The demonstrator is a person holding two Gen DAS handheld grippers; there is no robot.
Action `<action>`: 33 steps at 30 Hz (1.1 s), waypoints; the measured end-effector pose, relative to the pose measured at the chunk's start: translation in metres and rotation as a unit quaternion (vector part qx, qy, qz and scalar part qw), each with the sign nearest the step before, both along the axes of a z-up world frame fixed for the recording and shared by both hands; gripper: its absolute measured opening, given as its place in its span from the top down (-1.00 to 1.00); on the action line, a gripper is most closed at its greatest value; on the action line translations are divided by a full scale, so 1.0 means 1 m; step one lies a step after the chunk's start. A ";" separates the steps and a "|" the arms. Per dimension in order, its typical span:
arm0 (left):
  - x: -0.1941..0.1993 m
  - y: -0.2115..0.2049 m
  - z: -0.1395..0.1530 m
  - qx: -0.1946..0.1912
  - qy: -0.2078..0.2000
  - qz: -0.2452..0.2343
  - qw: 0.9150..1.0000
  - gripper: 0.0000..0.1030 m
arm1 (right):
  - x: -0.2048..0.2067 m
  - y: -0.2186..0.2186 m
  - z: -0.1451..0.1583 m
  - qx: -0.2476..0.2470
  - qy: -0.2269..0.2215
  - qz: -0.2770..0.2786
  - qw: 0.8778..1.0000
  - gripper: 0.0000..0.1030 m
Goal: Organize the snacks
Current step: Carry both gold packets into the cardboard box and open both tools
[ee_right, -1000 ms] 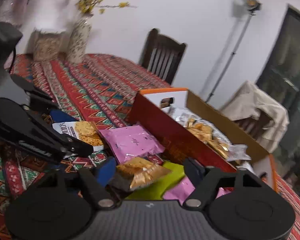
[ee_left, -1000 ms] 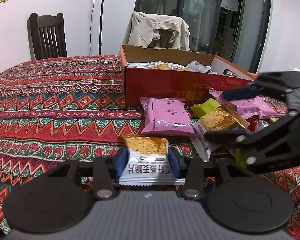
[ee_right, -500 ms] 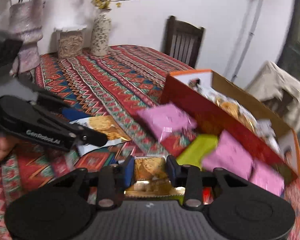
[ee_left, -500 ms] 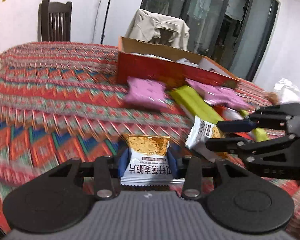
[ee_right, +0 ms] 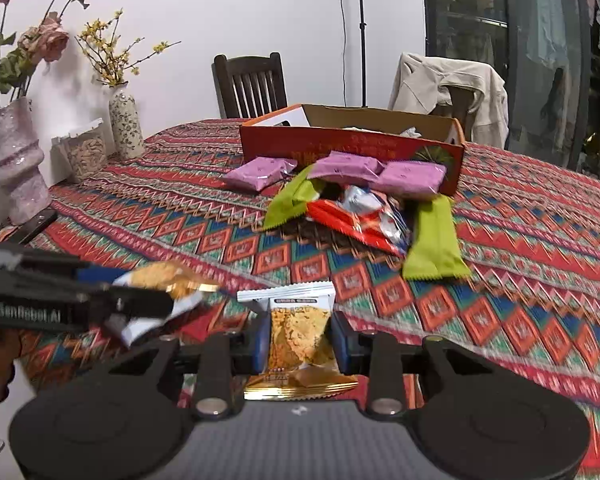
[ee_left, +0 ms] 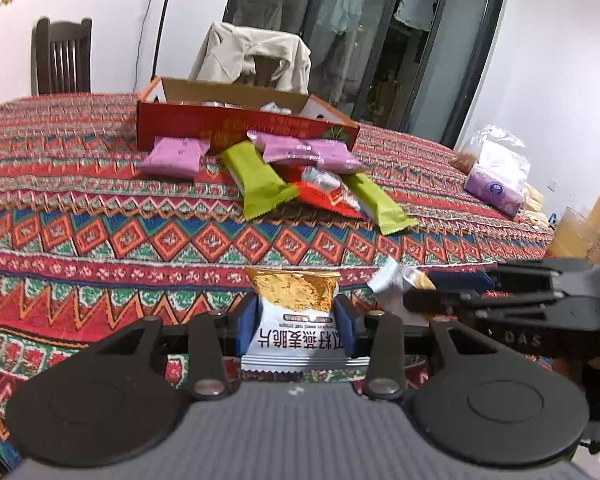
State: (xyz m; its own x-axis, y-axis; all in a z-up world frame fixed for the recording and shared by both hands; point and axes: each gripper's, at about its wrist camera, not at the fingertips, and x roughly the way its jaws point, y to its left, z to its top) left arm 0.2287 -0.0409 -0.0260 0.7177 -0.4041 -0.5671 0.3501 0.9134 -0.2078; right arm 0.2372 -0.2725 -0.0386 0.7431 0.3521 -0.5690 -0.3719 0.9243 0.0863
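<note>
Both my grippers have pulled back from the pile, and each now pinches one oat crisp packet. My left gripper [ee_left: 295,330] squeezes a white packet [ee_left: 295,316] from both sides. My right gripper [ee_right: 300,344] squeezes a second packet [ee_right: 298,336] the same way. A moment ago both were right at the heap; now it lies far off. I think the two packets go together next. Farther along the tabletop lie the green bars [ee_right: 434,236] and pink packs [ee_right: 260,172], touching the red box [ee_right: 352,148] near the far edge.
</note>
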 end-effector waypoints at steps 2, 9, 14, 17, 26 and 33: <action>-0.002 -0.001 0.002 0.003 0.001 0.004 1.000 0.19 | -0.010 -0.004 0.000 0.009 -0.001 -0.001 1.000 0.37; -0.009 0.003 -0.001 0.018 0.007 0.024 1.000 0.19 | 0.002 -0.003 -0.018 0.022 0.013 0.009 1.000 0.12; -0.009 0.011 0.000 0.021 0.008 0.036 0.999 0.19 | 0.007 -0.002 -0.020 0.041 0.009 0.007 0.999 0.22; -0.003 0.010 -0.001 0.020 0.009 0.035 0.999 0.19 | 0.006 -0.004 -0.020 0.036 0.003 -0.001 0.999 0.23; 0.066 0.020 0.045 -0.012 -0.054 0.037 0.998 0.19 | 0.027 -0.010 0.017 0.055 -0.044 0.006 0.997 0.23; 0.211 0.027 0.095 0.005 -0.103 0.059 0.993 0.18 | 0.137 -0.003 0.085 0.078 -0.098 0.011 0.992 0.23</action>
State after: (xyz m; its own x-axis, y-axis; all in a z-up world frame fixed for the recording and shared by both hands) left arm 0.4393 -0.0140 0.0688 0.8609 -0.3053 -0.4070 0.2741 0.9523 -0.1343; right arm 0.3740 -0.2751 0.0460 0.8246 0.4429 -0.3519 -0.4164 0.8963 0.1523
